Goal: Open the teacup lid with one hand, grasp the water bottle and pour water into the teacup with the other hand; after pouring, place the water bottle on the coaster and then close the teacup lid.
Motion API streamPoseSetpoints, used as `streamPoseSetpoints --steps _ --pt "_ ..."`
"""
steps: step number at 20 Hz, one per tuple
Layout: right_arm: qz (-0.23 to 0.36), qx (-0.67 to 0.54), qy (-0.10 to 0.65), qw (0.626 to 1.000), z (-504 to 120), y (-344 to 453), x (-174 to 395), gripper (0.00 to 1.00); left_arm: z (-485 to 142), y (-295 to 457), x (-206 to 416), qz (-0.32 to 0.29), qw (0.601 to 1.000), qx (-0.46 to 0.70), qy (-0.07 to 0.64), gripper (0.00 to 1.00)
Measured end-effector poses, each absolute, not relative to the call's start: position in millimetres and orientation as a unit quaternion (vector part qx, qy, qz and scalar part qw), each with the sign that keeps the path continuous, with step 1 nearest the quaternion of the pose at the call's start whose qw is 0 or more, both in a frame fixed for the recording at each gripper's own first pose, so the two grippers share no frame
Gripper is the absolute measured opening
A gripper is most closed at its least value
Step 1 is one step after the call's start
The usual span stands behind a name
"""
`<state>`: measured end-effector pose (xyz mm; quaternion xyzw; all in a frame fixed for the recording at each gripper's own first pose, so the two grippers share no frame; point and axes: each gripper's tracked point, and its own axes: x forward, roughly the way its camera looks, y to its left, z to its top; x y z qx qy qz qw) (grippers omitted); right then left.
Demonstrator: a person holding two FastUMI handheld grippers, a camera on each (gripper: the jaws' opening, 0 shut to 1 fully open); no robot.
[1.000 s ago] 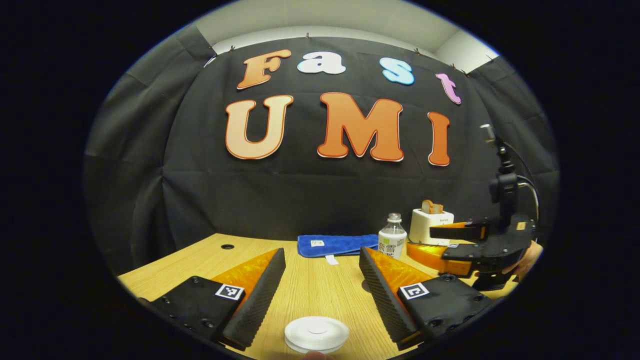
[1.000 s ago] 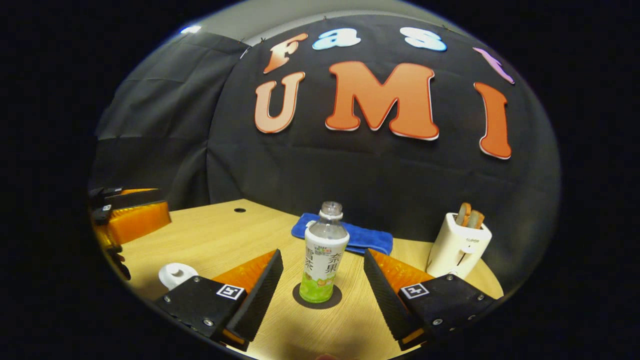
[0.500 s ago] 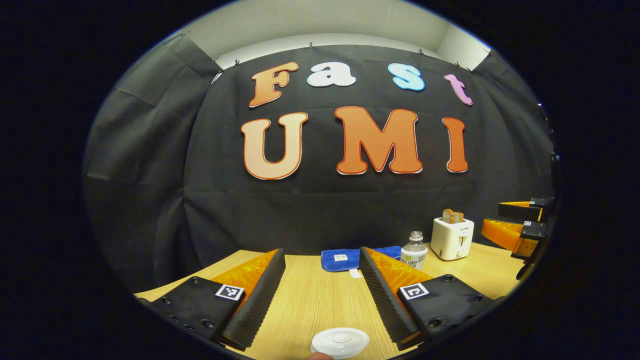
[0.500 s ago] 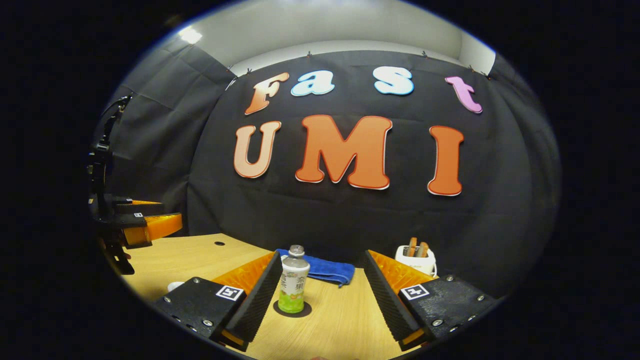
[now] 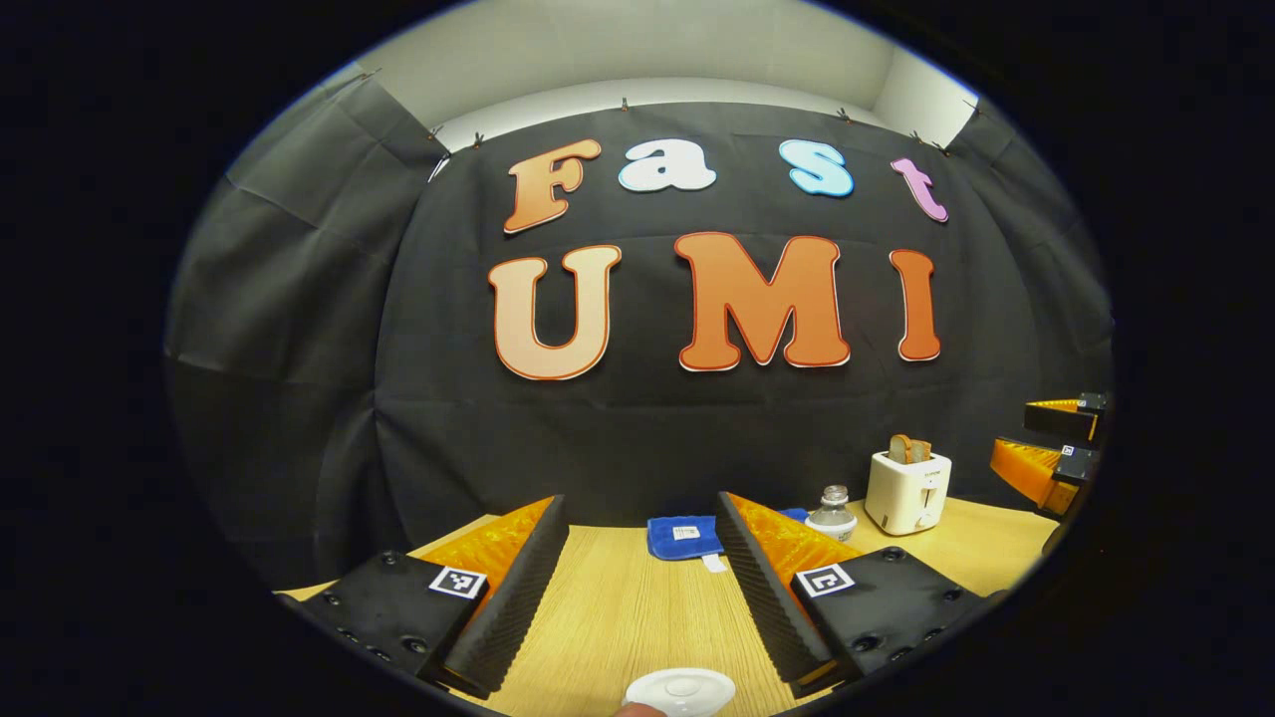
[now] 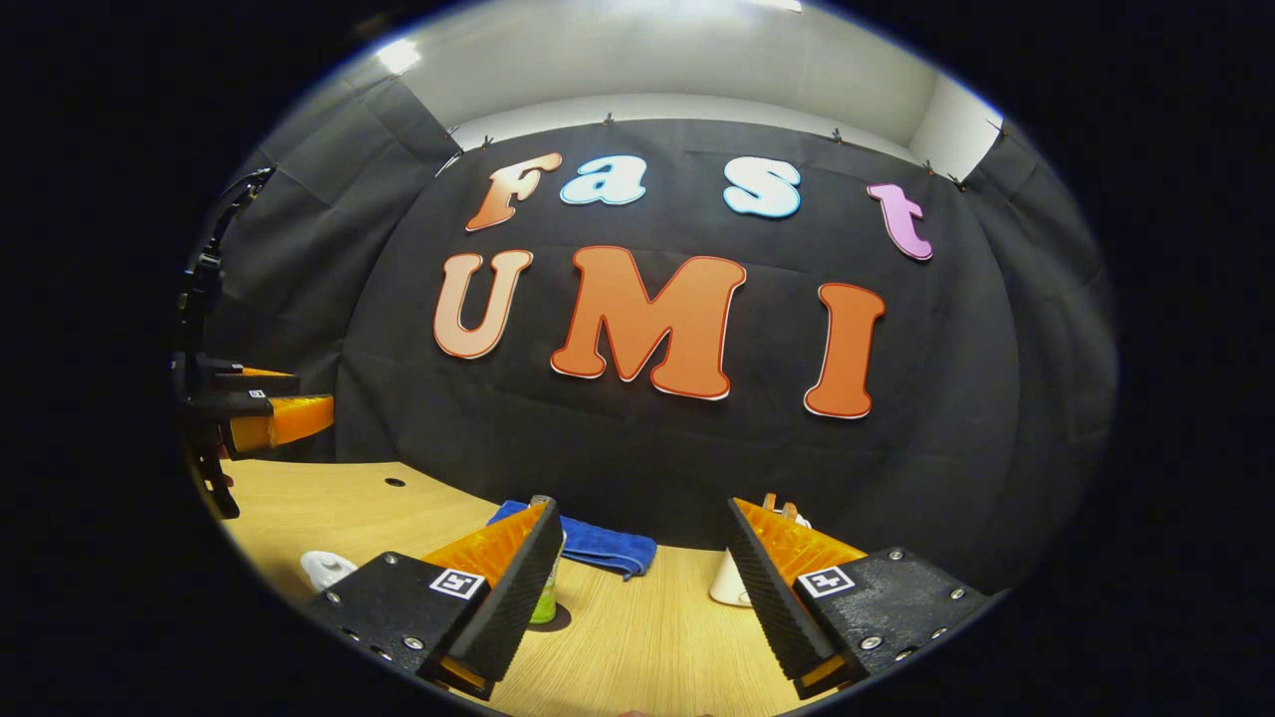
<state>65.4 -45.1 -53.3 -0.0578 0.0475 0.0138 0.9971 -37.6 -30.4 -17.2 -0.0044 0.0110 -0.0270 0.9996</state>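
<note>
While the left gripper (image 5: 642, 578) hung above the wooden table (image 5: 618, 607) with its fingers spread wide and nothing between them, the white teacup lid (image 5: 679, 690) sat just below and ahead of its tips. Farther back stood the water bottle (image 5: 832, 511), beside a blue cloth (image 5: 682, 536) and a white toaster (image 5: 906, 490). The right gripper (image 6: 645, 578) was likewise released and empty — in its own view the bottle stood on the dark coaster (image 6: 556, 622), partly hidden behind its left finger (image 6: 513, 593).
</note>
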Motion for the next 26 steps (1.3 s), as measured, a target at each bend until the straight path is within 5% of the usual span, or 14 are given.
streamPoseSetpoints --steps 26 --pt "0.018 -0.040 0.049 0.998 -57.7 -44.0 65.1 0.98 -17.7 -31.6 -31.4 -0.037 0.999 0.001 0.016 0.97"
